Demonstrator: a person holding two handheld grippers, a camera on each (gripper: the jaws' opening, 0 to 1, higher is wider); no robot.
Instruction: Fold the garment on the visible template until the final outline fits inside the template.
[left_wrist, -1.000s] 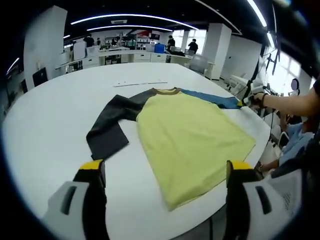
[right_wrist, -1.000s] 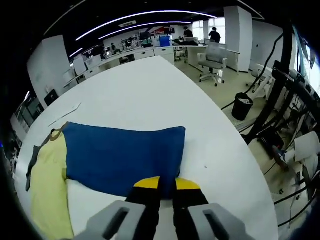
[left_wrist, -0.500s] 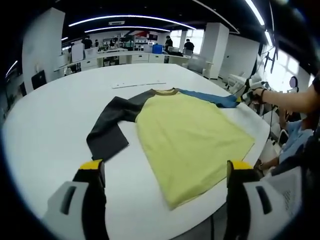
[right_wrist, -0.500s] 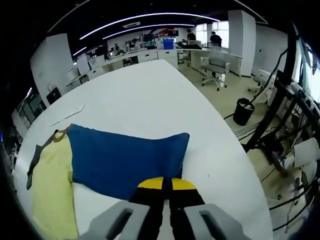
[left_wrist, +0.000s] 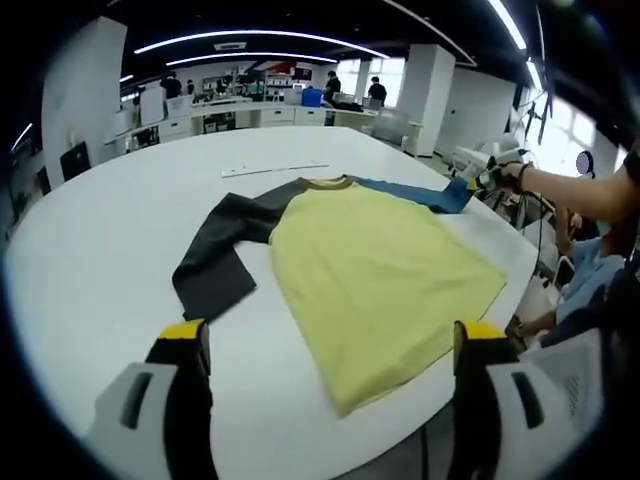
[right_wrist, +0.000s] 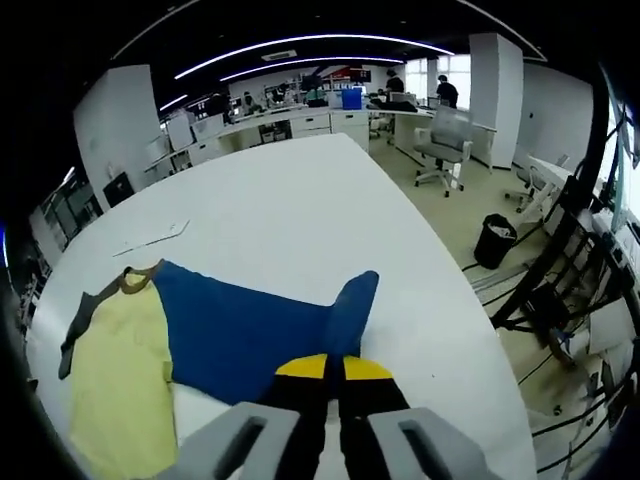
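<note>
No text, label, brand, number or sign can be read in either view. A red panel on the far wall, near the top centre of the left gripper view, may carry lettering, but it is too small and blurred to make out.

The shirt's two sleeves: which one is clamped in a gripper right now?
The blue sleeve: the right gripper is shut on its cuff end. The dark grey sleeve lies flat, apart from the open left gripper.
</note>
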